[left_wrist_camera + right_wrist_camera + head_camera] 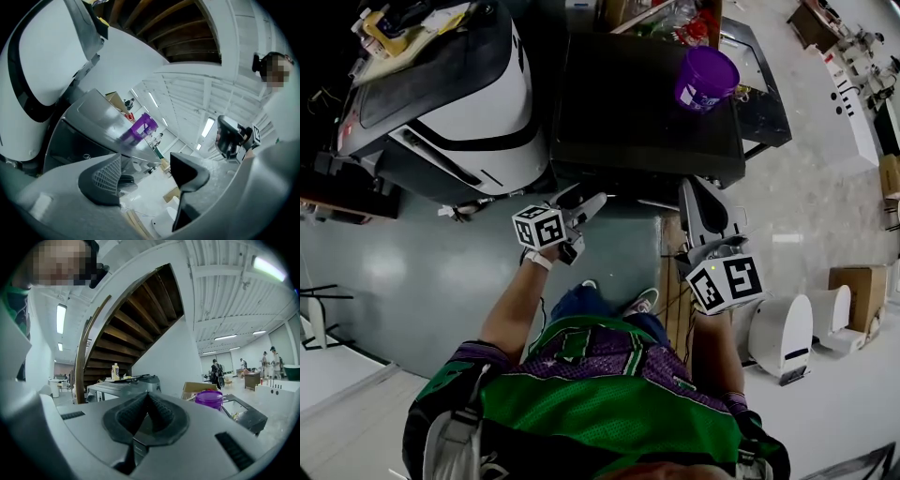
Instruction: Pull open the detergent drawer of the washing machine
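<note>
— Seeing the left gripper (149,178) spread wide on nothing, the right gripper (149,413) pinched together, empty. Found the detergent drawer?

— Not from above; probably hidden on the washing machine's (637,112) front, below the top's near edge, opposite the purple cup's (706,78) far right corner. Go in level with the left, clamp the lip squarely, pull straight back.

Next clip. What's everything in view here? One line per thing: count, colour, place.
washing machine: one, dark, ahead of the person
container: one, purple, on the washing machine's top, right side
large machine: one, white and black, left of the washing machine
cardboard box: one, brown, floor at right
curved covers: two, white, floor beside the box
jersey: one, green and purple, on the person
left gripper: one, grey, jaws apart, empty
right gripper: one, grey, jaws together, empty
</note>
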The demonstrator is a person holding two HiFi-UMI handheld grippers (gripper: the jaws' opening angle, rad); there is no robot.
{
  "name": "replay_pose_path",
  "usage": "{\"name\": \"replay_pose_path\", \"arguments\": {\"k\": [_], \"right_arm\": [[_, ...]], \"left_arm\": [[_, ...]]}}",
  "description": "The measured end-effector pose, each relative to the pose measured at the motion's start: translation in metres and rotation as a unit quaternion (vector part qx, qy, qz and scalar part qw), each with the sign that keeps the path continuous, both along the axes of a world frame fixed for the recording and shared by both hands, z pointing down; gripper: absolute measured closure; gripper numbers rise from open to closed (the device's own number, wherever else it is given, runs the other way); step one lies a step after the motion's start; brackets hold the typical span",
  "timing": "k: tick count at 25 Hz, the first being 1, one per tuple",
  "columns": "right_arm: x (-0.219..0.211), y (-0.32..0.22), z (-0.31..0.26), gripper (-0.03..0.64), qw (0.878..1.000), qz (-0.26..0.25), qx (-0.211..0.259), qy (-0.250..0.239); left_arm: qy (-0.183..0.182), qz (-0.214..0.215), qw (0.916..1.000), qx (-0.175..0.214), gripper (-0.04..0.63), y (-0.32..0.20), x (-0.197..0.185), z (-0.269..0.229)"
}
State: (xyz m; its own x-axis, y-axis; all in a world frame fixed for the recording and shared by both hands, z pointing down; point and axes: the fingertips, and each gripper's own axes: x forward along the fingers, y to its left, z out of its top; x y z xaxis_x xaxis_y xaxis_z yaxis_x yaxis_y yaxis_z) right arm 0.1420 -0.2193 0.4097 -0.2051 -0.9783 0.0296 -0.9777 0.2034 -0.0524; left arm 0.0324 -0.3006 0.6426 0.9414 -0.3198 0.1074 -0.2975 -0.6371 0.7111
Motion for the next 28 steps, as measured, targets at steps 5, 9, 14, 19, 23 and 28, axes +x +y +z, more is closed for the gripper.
{"name": "replay_pose_path", "arguments": {"k": [5, 9, 14, 19, 23, 28], "right_arm": [[0.002, -0.003, 0.011, 0.617, 1.0, 0.003, -0.005, 0.004], [0.003, -0.005, 0.023, 0.617, 1.0, 0.008, -0.009, 0.008], [0.003, -0.004, 0.036, 0.617, 1.0, 0.014, -0.014, 0.016], [0.006, 0.0, 0.041, 0.617, 0.999, 0.021, -0.014, 0.026], [0.009, 0.003, 0.047, 0.617, 0.999, 0.028, -0.019, 0.03], [0.01, 0.004, 0.056, 0.617, 0.999, 0.032, -0.028, 0.027]], "left_arm": [[-0.001, -0.005, 0.9992, -0.041, 0.273, -0.014, 0.006, 0.042], [0.023, -0.025, 0.9966, -0.075, 0.252, -0.029, 0.005, 0.072], [0.058, -0.049, 0.9903, -0.116, 0.224, -0.048, 0.006, 0.102], [0.079, -0.057, 0.9856, -0.138, 0.202, -0.059, 0.014, 0.12], [0.095, -0.069, 0.981, -0.154, 0.195, -0.068, 0.016, 0.13], [0.116, -0.08, 0.9753, -0.17, 0.183, -0.078, 0.018, 0.131]]}}
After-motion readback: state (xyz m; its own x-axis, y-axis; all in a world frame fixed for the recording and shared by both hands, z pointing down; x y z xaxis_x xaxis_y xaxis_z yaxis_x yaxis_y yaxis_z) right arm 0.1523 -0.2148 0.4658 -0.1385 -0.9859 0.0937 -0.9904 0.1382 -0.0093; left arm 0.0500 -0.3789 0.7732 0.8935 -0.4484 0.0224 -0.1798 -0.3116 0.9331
